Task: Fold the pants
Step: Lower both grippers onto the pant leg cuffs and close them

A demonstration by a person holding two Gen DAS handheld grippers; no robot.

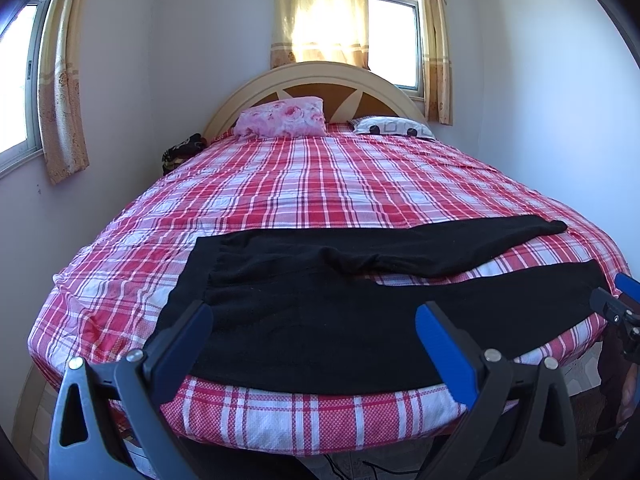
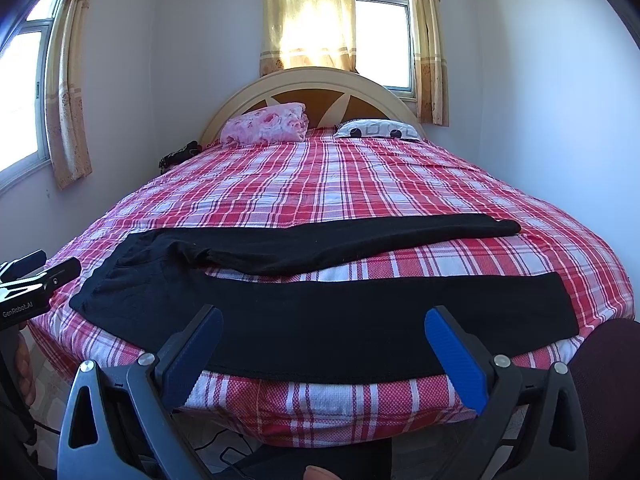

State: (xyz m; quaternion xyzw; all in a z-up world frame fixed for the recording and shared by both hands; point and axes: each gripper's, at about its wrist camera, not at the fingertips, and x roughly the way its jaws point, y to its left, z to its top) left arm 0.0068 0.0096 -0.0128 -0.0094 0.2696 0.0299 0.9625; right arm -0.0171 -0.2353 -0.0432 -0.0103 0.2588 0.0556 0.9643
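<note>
Black pants spread flat at the foot of the bed, both grippers hovering spread before them.

The pants point(image 1: 304, 312) lie across the near end of the plaid bed point(image 1: 320, 184), waistband to the left, the two legs parted and running to the right; the near leg lies along the mattress edge. The left gripper point(image 1: 314, 320) has its jaws wide apart, holding nothing, in front of the waist part. The right gripper point(image 2: 324, 322) is likewise spread and empty, in front of the near leg. Two pillows point(image 1: 280, 117) rest at the headboard point(image 1: 316, 76).
</note>
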